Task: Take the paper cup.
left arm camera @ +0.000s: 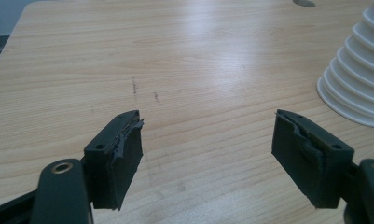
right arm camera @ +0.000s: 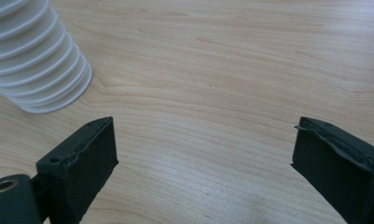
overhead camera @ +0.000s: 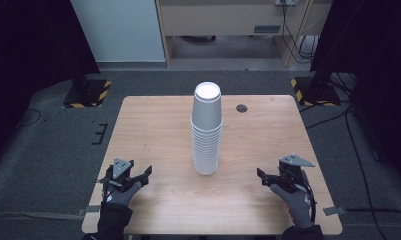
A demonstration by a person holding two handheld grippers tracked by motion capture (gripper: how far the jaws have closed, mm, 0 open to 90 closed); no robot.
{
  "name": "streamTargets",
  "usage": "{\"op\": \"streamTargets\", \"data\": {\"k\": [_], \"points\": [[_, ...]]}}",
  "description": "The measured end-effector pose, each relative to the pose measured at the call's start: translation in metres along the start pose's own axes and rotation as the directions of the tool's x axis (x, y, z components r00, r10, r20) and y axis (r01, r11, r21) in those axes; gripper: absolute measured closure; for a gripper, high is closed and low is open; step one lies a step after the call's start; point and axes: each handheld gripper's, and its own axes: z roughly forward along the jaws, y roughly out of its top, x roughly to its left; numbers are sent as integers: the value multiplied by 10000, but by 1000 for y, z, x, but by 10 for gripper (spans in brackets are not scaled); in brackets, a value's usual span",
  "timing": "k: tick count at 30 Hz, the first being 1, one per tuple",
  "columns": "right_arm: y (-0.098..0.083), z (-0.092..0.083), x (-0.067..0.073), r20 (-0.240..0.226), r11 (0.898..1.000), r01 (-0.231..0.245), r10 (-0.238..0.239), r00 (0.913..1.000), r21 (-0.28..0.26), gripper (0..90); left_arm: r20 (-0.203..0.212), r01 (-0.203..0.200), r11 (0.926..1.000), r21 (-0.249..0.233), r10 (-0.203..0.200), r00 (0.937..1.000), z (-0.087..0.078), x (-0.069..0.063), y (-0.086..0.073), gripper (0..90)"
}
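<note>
Cups [overhead camera: 207, 131] are stacked in 1 white tower mid-counter [overhead camera: 153, 125], wooden, on grey carpet. 2 claws, left claw [overhead camera: 138, 176] and right claw [overhead camera: 268, 178], are held wide apart, empty.

We record one tall stack of white cups [overhead camera: 207, 131], nested mouth-down and upright, at the centre of the wooden surface [overhead camera: 153, 125]. Its lowest rim rests flat on the wood; the ribbed rims [left arm camera: 357, 79] step inward going up. The topmost base faces up.
</note>
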Motion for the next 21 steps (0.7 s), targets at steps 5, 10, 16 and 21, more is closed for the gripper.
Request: {"op": "streamTargets", "data": {"k": [5,10,16,21], "points": [[1,-4,2,77,9998,129,-128,9999,-118,104,-16,37,9999,-103,-37,10000,-1,0,0,230],[3,-6,7,179,9992,324,-319,9993,-247,110,89,39,9999,-120,-38,10000,0,0,0,230],[7,-9,11,56,9982,334,-332,9994,-491,112,131,3,10000,-84,-2,9999,1,-1,1,230],[12,-14,16,81,9961,433,-428,9990,-772,114,90,27,9999,-116,-26,10000,1,0,1,230]]}}
